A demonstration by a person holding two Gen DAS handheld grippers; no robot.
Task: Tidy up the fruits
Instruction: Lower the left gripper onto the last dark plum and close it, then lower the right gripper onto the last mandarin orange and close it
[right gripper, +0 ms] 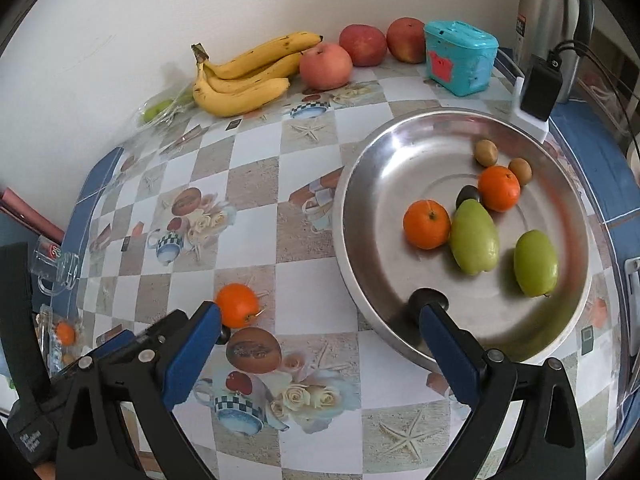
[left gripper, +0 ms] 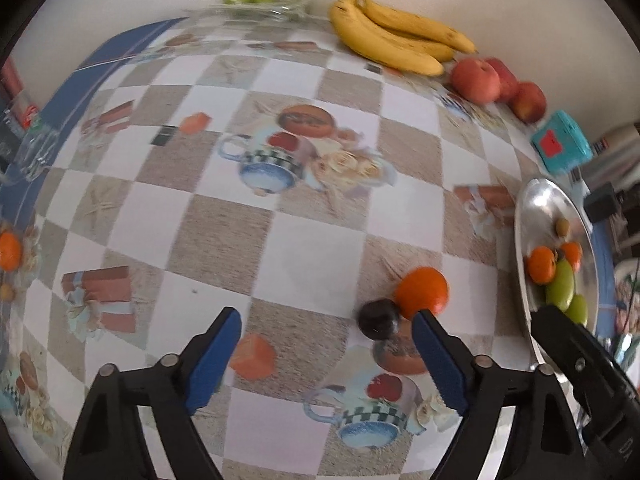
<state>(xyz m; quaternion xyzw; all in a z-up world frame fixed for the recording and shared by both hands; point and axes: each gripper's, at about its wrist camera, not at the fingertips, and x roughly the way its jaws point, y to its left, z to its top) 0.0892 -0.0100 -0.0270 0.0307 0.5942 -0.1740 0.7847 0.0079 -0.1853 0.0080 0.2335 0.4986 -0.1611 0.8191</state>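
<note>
A loose orange (left gripper: 422, 290) and a dark plum (left gripper: 378, 322) lie touching on the chequered tablecloth. My left gripper (left gripper: 327, 314) is open and hangs over them, the plum sitting just inside its right fingertip (left gripper: 424, 320) without being pressed. The steel plate (right gripper: 384, 168) holds two oranges (right gripper: 426, 224), two green fruits (right gripper: 474, 236), a dark plum (right gripper: 466, 194) and two small brown fruits (right gripper: 486, 152). My right gripper (right gripper: 320, 310) is open and empty at the plate's near rim. A dark round shape (right gripper: 428, 298) lies just past its right fingertip.
Bananas (right gripper: 240, 80), three red apples (right gripper: 326, 64) and a teal box (right gripper: 460, 58) line the back wall. A bag of green fruit (right gripper: 164, 108) lies left of the bananas. A glass mug (right gripper: 56, 264) and a bagged small orange (right gripper: 64, 334) sit at the left edge.
</note>
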